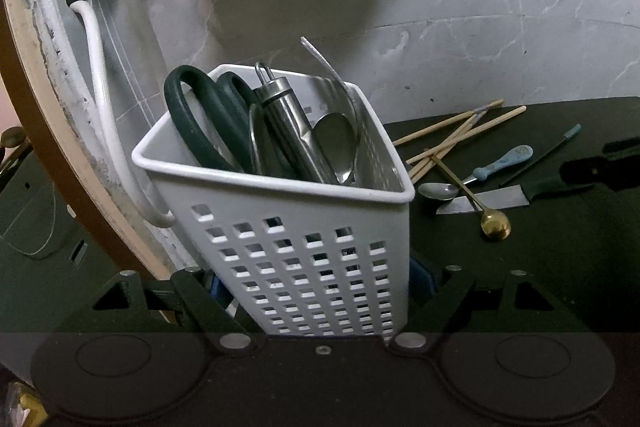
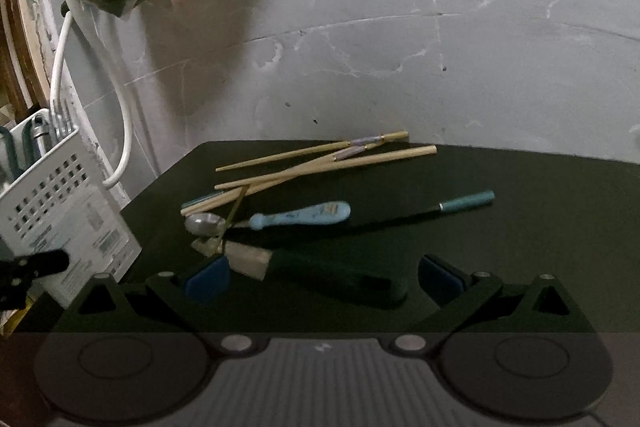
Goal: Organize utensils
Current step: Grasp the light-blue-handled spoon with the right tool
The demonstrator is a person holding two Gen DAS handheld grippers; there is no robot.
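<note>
We see the left tongs (image 1: 320, 291) clamped on the lower walls of the white perforated caddy (image 1: 304, 247), which leans back, mouth up toward the wall. Green-handled scissors (image 1: 196, 115), a steel tool (image 1: 280, 123) and a spoon (image 1: 336, 143) stand in it. The right tongs (image 2: 320, 277) hang wide open over the knife (image 2: 320, 267), which lies across the dark tabletop (image 2: 520, 247), blade to the left, tip hidden behind a blue pad. Chopsticks (image 2: 320, 163) and a blue-handled spoon (image 2: 300, 217) lie level beyond. The caddy's label print is unreadable.
</note>
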